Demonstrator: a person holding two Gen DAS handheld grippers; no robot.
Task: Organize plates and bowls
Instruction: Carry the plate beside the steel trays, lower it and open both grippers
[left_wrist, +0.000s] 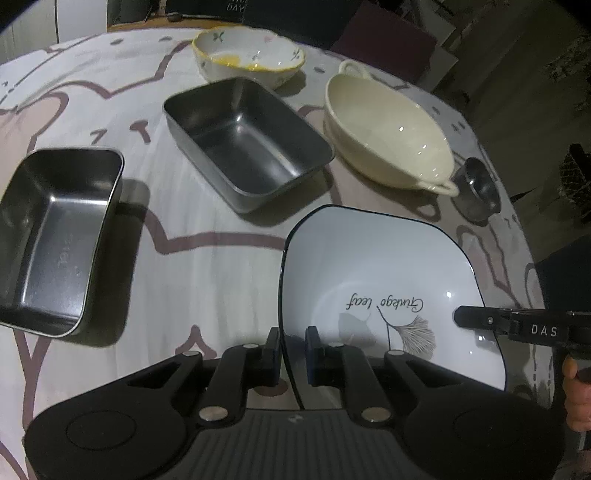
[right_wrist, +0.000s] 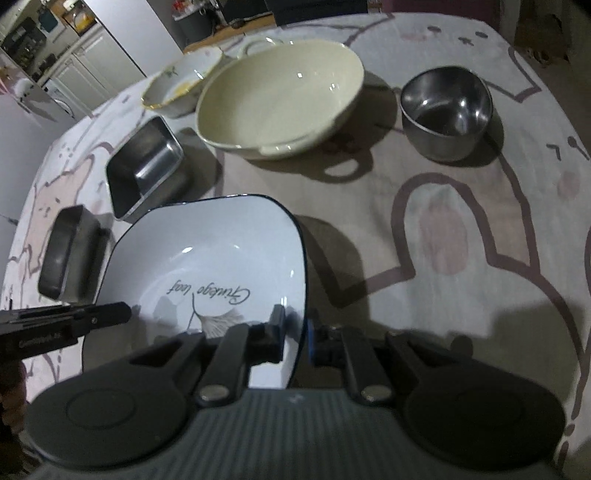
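Observation:
A white square plate (left_wrist: 384, 273) with a dark rim and a ginkgo leaf print is held above the table by both grippers. My left gripper (left_wrist: 291, 341) is shut on its left edge. My right gripper (right_wrist: 297, 330) is shut on its right edge; the plate also shows in the right wrist view (right_wrist: 207, 251). Each gripper's fingers show at the plate's far side in the other view. A cream two-handled bowl (left_wrist: 388, 136), a floral yellow-rimmed bowl (left_wrist: 251, 55), two steel rectangular tins (left_wrist: 243, 140) (left_wrist: 55, 240) and a small steel bowl (right_wrist: 447, 110) stand on the table.
The table has a white cloth with pink-brown outlines (right_wrist: 443, 240). Its right edge drops to a dark floor (left_wrist: 535, 110). Kitchen cabinets (right_wrist: 92, 66) stand beyond the far left in the right wrist view.

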